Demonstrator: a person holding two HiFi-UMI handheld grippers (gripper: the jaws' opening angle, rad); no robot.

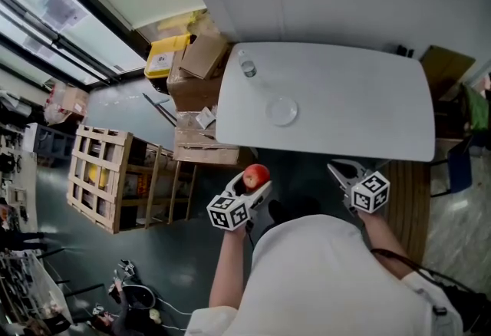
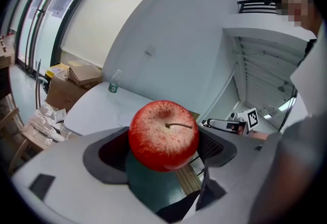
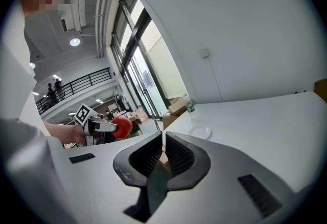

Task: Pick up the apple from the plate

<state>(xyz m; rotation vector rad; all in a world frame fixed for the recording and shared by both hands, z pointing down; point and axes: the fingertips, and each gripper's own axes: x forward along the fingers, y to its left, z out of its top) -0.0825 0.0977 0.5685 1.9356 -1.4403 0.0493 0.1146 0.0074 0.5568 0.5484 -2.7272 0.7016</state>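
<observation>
A red apple [image 1: 256,175] with a short stem is clamped between the jaws of my left gripper [image 1: 253,184], held in the air off the near edge of the white table [image 1: 360,97]. In the left gripper view the apple [image 2: 163,135] fills the space between the dark pads. The clear plate [image 1: 281,110] sits bare on the table's left part. My right gripper [image 1: 343,173] hangs near the table's front edge with its jaws together and nothing in them [image 3: 162,154]. From the right gripper view the apple [image 3: 121,127] and plate [image 3: 199,132] both show.
A clear water bottle [image 1: 246,66] stands at the table's far left corner. Cardboard boxes [image 1: 198,77] and a yellow bin [image 1: 164,54] are stacked left of the table, with a wooden crate [image 1: 107,177] nearer. A dark chair [image 1: 460,162] stands at the right.
</observation>
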